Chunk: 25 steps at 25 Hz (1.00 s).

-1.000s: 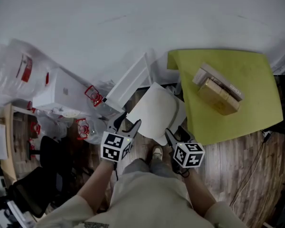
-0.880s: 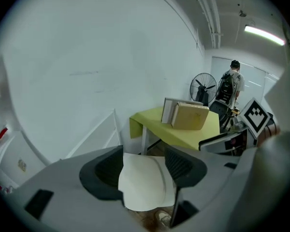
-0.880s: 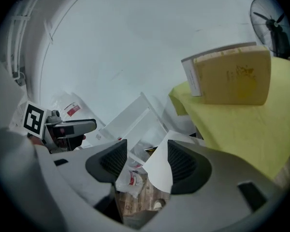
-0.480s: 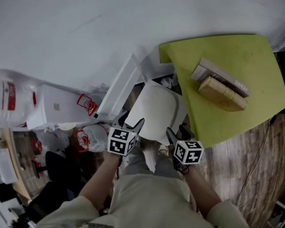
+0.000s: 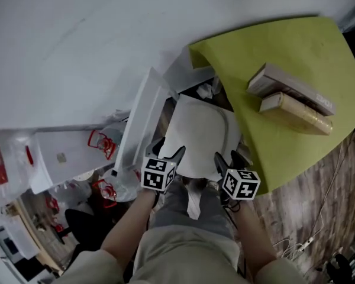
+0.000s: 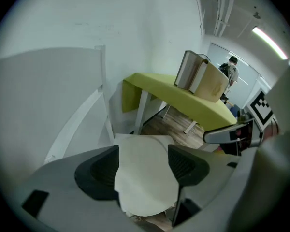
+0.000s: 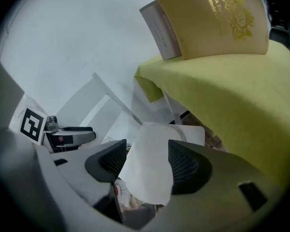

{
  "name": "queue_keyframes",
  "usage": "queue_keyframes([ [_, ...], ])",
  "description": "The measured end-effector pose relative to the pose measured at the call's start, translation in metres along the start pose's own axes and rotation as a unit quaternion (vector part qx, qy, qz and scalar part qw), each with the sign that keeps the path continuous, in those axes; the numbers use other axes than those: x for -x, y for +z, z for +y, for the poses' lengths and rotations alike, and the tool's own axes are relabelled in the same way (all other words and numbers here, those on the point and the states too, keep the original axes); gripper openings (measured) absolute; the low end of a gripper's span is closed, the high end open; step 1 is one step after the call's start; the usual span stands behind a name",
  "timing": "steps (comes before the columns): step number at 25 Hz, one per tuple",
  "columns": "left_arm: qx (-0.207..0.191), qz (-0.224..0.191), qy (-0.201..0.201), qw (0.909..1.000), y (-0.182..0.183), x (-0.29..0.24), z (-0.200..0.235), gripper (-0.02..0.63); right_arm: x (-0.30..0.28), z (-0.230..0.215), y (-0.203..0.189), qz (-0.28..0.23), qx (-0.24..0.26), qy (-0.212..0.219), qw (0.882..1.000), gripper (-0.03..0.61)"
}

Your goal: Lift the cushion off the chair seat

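Cushion: pale flat rounded fabric cushion (image 5: 198, 136), frame centre, on white chair seat (image 7: 195, 135).
Handling: probably light, soft, floppy.
Hold: near edge, both corners.
Left gripper (image 5: 168, 150): jaws apart, just been opening, gripping nothing.
Right gripper (image 5: 227, 157): jaws apart, gripping nothing.

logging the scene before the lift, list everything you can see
cushion: one, off-white, on the chair seat
chair: one, white, beside the table
table: one, yellow-green, right of the chair
grey box, tan box: two, on the table
panel: one, white, left of the chair
plastic bags: several, red-printed, left of the panel
left gripper: one, grey, at cushion's near edge, open, jaws just opening, nothing gripped
right gripper: one, grey, at cushion's near edge, open, empty
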State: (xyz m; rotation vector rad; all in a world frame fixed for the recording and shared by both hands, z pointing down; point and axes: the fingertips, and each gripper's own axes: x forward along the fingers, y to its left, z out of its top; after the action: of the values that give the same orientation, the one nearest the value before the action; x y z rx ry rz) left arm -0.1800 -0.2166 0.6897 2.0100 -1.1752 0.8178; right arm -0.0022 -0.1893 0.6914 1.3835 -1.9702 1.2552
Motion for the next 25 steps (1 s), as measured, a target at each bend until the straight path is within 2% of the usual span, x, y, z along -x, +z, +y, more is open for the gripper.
queue_keyframes([
  [5, 0.007, 0.025, -0.014, 0.9996, -0.028, -0.053, 0.019, 0.315, -0.041, -0.019, -0.015, 0.003, -0.018, -0.023, 1.0, 0.27],
  [8, -0.002, 0.026, -0.012, 0.9996, -0.043, -0.08, 0.03, 0.327, -0.062, -0.031, -0.03, 0.009, -0.026, -0.036, 0.999, 0.276],
  [12, 0.001, 0.047, -0.008, 0.9989, -0.072, -0.115, 0.044, 0.331, -0.088, -0.052, -0.056, 0.023, -0.033, -0.052, 0.998, 0.282],
  [14, 0.015, 0.057, -0.005, 0.9982, -0.088, -0.132, 0.051, 0.333, -0.102, -0.061, -0.071, 0.038, -0.033, -0.046, 0.998, 0.287],
  [18, 0.081, 0.078, 0.003, 0.9936, -0.119, -0.16, 0.069, 0.345, -0.126, -0.074, -0.092, 0.059, -0.029, -0.033, 0.997, 0.313],
  [25, 0.108, 0.097, 0.019, 0.9893, -0.151, -0.188, 0.095, 0.353, -0.16, -0.105, -0.111, 0.049, -0.037, -0.065, 0.996, 0.331],
])
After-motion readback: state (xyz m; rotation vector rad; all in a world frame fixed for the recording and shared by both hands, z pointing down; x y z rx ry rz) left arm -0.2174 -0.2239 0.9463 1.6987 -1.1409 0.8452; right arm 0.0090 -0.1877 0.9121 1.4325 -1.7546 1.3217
